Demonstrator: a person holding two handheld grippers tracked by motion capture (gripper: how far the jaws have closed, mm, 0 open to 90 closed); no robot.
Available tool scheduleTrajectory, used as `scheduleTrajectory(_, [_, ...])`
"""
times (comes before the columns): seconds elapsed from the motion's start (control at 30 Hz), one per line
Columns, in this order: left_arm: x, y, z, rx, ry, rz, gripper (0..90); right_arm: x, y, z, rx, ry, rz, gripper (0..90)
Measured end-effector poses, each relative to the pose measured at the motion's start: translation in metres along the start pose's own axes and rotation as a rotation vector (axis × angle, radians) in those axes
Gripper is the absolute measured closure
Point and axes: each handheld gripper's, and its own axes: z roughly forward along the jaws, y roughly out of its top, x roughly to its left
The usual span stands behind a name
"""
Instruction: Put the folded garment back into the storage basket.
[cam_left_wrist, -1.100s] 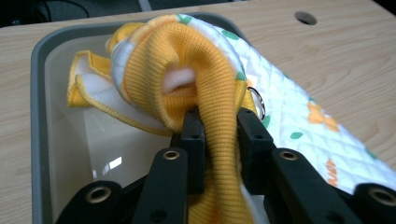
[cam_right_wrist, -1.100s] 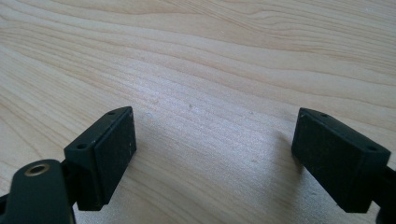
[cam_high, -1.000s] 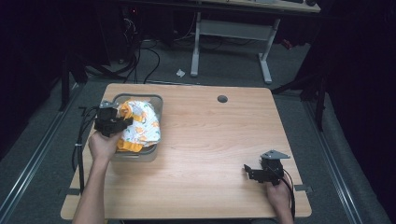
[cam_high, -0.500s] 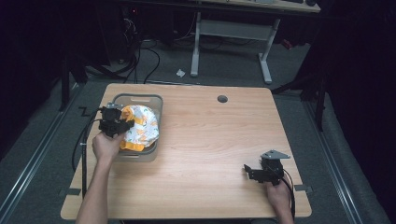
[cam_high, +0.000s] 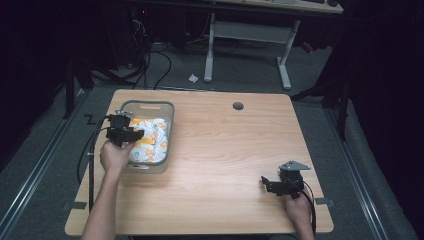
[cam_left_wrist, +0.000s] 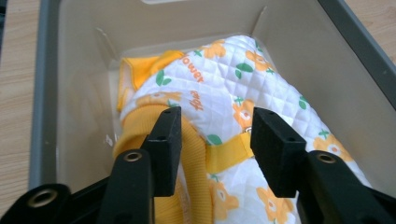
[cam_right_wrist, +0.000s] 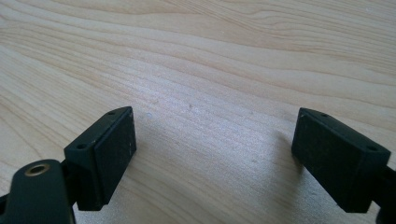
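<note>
Evidently releasing: the left gripper (cam_left_wrist: 212, 140) has just been opening over the quilted floral garment (cam_left_wrist: 233, 93) settled in the grey bin (cam_left_wrist: 46, 93), pads clear of it; right gripper (cam_right_wrist: 212, 154) rests spread, empty.

One grey plastic bin (cam_high: 169, 131) on one light wooden table (cam_high: 225, 150); inside it, one quilted white garment with orange flowers (cam_left_wrist: 243, 93), possibly more beneath. Two black two-jaw grippers: left (cam_high: 131, 134), right (cam_high: 265, 183).
</note>
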Motion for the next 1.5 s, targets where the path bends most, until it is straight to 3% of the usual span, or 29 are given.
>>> scheduleTrajectory(0.3, [-0.013, 0.002, -0.014, -0.087, -0.036, 0.023, 46.1, 0.0, 0.0, 0.0, 0.0, 0.001, 0.001, 13.8])
scheduleTrajectory(0.47, [-0.019, 0.001, -0.019, -0.098, -0.044, 0.05, 45.0, 0.0, 0.0, 0.0, 0.0, 0.0, 0.001, 13.8])
scheduleTrajectory(0.73, [-0.022, -0.001, -0.027, -0.122, -0.065, 0.048, 43.9, 0.0, 0.0, 0.0, 0.0, 0.0, 0.0, 13.8])
scheduleTrajectory(1.5, [-0.049, -0.004, -0.049, -0.182, -0.15, 0.085, 41.3, 0.0, 0.0, 0.0, 0.0, 0.0, 0.0, 13.8])
